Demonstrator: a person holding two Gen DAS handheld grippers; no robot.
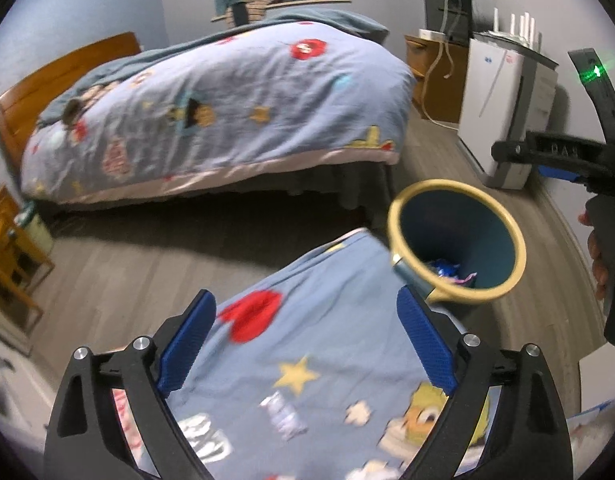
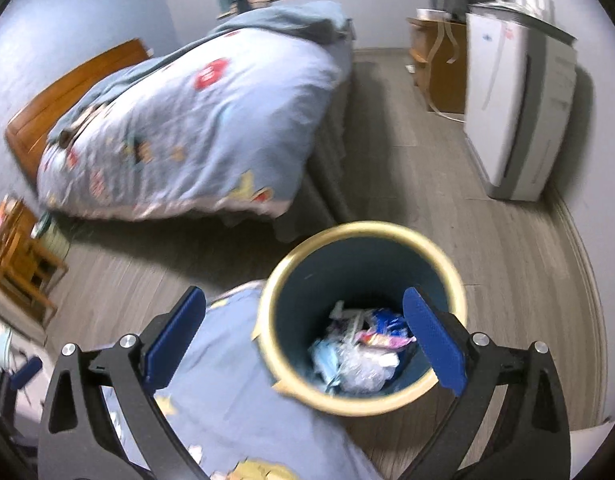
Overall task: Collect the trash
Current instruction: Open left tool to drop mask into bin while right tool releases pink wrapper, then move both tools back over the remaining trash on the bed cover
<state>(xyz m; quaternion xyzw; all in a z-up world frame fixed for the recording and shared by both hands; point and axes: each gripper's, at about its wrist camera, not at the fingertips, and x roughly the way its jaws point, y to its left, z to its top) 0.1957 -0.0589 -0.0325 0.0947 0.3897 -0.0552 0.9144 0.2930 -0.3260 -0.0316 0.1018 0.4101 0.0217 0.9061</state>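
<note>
Looking down past the right tongs (image 2: 303,344), we're seeing the trash bin (image 2: 447,264) sitting right beneath them on the floor (image 2: 507,280), holding crumpled wrappers and plastic (image 2: 359,352) at its bottom. Both pairs of tongs are standing wide apart, gripping nothing. The left tongs (image 1: 307,344) are hovering over a patterned blanket (image 1: 307,380), with the bin just to their right. Bare floor is lying open ahead, between the bed (image 1: 227,100) and a white appliance (image 1: 491,100).
</note>
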